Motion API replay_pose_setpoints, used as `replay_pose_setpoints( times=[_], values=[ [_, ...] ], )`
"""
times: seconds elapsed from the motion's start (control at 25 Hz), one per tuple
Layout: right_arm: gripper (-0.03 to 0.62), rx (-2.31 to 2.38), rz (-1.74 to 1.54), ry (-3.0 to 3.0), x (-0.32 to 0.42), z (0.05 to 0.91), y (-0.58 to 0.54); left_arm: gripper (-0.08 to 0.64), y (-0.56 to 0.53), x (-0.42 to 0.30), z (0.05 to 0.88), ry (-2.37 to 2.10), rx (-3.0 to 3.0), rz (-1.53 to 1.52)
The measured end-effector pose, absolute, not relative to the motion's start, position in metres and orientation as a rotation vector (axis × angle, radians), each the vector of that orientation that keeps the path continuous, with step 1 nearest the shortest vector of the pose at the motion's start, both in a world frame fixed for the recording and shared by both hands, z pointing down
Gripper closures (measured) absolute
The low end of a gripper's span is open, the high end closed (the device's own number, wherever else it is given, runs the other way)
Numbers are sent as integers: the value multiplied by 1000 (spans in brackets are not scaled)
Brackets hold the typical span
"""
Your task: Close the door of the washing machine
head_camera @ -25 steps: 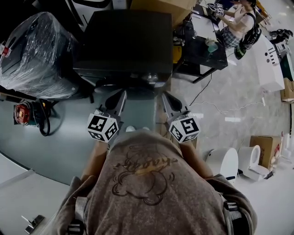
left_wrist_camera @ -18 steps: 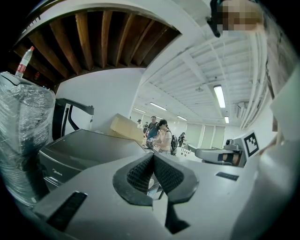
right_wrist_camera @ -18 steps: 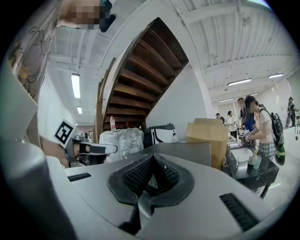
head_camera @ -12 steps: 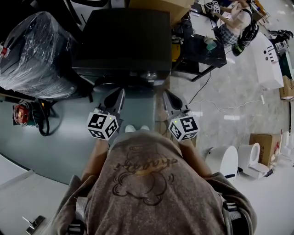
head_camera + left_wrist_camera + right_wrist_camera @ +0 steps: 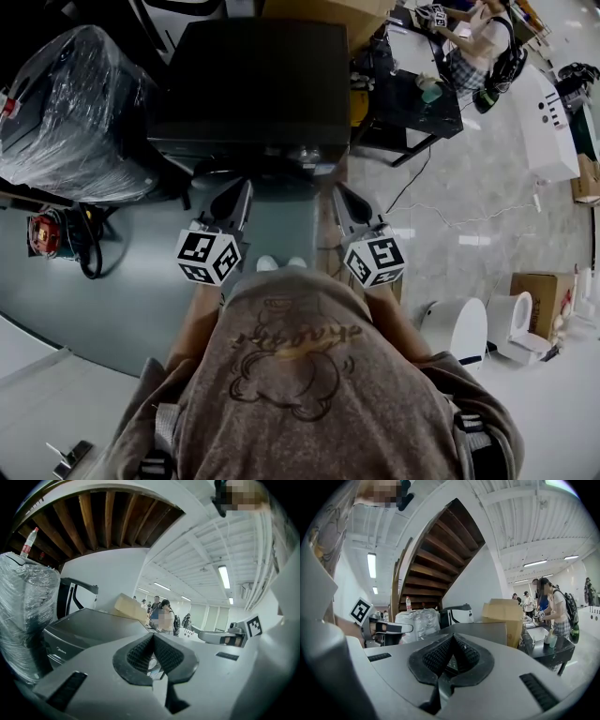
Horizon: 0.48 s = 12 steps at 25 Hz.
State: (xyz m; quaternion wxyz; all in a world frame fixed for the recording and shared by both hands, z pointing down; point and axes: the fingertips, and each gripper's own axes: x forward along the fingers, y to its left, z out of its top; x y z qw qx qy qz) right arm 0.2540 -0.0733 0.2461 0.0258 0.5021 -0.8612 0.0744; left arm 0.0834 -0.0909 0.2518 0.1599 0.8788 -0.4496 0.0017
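Note:
The washing machine is a dark box straight ahead of me, seen from above, with a knob on its front edge. Its door is a dark curve low on the front; I cannot tell how it stands. My left gripper and right gripper point at that front, side by side, both shut and empty. In the left gripper view the pads meet in front of the machine's grey top. The right gripper view shows shut pads and the same top.
A plastic-wrapped appliance stands left of the machine, and a red device with cables lies on the floor. A black desk with a seated person is at the right. White toilets and a cardboard box stand lower right.

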Motion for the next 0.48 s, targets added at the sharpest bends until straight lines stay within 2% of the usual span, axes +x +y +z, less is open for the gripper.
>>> replay_pose_setpoints(
  times=[0.48],
  values=[
    [594, 1565, 237, -2650, 258, 249, -69, 557, -85, 75, 254, -1329, 2496, 8]
  ],
)
